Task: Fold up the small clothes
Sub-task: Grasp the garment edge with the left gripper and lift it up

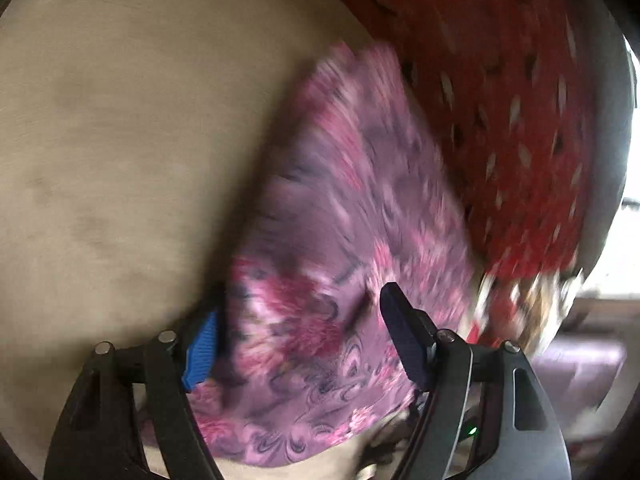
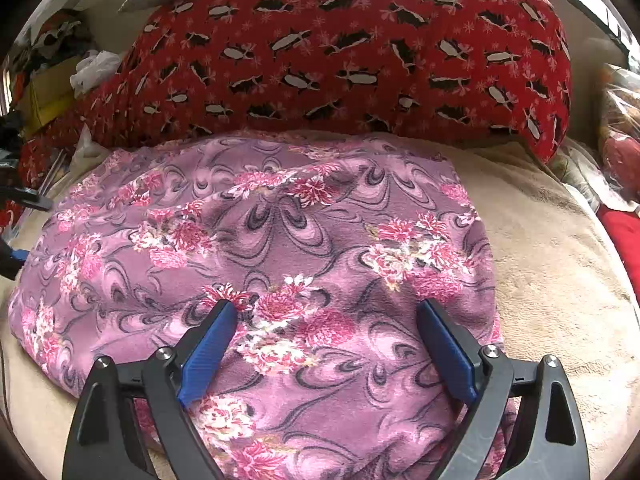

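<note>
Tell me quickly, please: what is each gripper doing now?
Left gripper: open, over the purple floral cloth, holding nothing.
Right gripper: open above the same cloth, holding nothing.

Legible text, labels, brands, numbers, signs: none that I can read in either wrist view. The purple floral cloth [image 2: 280, 248] carries only a printed flower-and-swirl pattern, no lettering. The red cushion [image 2: 340, 52] just behind that cloth shows only a repeated dark-and-white motif, no words. The left wrist view is motion-blurred, so I cannot tell whether any small print there exists.
</note>
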Available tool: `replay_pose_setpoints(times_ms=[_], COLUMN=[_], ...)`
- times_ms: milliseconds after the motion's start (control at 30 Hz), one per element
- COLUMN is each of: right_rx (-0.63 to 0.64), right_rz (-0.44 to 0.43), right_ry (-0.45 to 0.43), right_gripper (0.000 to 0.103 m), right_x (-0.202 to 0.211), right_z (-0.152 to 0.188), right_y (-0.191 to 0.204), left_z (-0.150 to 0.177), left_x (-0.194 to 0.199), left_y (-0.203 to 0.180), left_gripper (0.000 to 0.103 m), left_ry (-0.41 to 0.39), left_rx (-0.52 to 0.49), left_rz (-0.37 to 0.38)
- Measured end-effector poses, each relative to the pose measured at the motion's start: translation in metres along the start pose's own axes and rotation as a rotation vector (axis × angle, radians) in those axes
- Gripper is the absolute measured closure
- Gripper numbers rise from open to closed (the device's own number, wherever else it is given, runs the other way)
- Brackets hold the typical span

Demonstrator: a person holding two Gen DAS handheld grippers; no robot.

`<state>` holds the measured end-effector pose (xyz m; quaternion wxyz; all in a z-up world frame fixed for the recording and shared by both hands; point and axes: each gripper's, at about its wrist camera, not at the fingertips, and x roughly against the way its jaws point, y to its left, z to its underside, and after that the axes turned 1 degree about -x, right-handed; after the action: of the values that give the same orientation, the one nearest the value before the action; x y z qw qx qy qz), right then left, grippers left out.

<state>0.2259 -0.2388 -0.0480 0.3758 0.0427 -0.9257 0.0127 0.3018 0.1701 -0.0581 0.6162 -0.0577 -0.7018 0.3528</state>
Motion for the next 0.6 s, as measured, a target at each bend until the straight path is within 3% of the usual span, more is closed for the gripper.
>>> replay_pose_setpoints(times_ms=[67,100,167,267,467,600], right_rx=[0.0,0.001,0.002,0.005,0.005,0.003], right_rz=[0.001,0.001,0.003,0.007,0.008,0.007], right_ry=[0.0,0.0,0.0,0.001,0.003,0.002], right_gripper=[0.01,0.01,0.01,0.009,0.009,0.009], right_x=[0.0,0.0,0.0,-0.001,-0.001,-0.001], right_z=[0.0,0.0,0.0,-0.001,-0.001,-0.001], right_y=[0.0,0.0,0.001,0.001,0.001,0.0], left_z=[0.006,0.009,0.012,0.017,0.032,0.041], left_x=[-0.002,-0.001,0.001,0.01,0.024,0.021], left_y=[-0.013,-0.016,-0.014,-0.013,-0.034,-0.057], left_gripper=[0.03,0.045,0.064,0.074,0.075,0.076], left_ry=[-0.008,-0.01,-0.002,-0.025,-0.089,-0.098], left_rx=[-0.081,-0.1,-0.097,-0.065,-0.055,-0.067], left_rz=[-0.046,-0.05,-0.03,0.015,0.114,0.13])
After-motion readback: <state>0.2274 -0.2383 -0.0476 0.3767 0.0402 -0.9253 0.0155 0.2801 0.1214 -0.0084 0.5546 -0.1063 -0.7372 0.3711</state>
